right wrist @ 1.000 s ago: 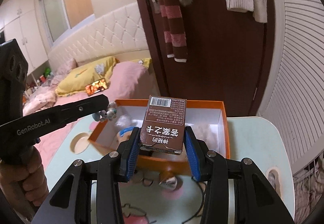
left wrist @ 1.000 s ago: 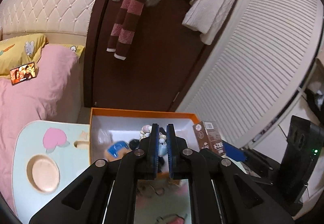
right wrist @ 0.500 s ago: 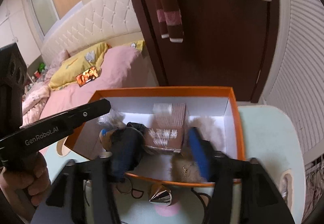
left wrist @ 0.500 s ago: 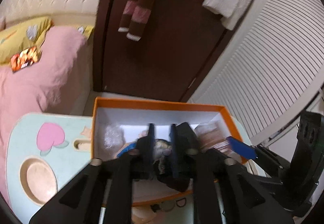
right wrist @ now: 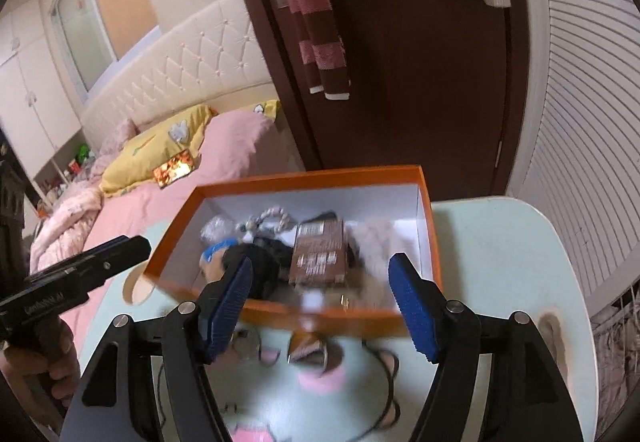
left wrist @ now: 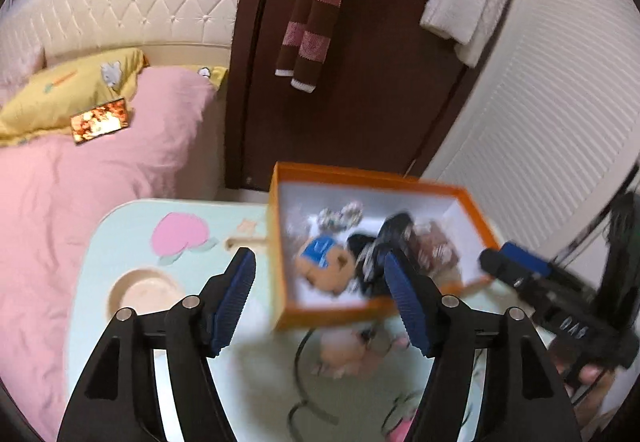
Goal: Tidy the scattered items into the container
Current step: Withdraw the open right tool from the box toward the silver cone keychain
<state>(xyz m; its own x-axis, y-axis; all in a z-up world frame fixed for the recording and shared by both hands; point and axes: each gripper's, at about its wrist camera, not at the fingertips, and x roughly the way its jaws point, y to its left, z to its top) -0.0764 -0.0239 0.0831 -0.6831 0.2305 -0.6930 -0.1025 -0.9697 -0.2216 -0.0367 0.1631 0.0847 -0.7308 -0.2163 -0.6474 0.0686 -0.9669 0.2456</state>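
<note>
Currently: both grippers empty over the orange box (right wrist: 428,242)

Left of the box, the left gripper (left wrist: 320,298) stands wide; the brown carton (right wrist: 320,258) lies inside; the right gripper (right wrist: 320,302), also wide, hangs above the near wall. Risk: a low reach for the small items (right wrist: 308,354) before that wall may shove the box.

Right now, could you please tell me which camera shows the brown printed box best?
The right wrist view: the brown printed box lies flat and unobstructed in the orange container. The left wrist view shows it blurred, partly behind dark items.
</note>
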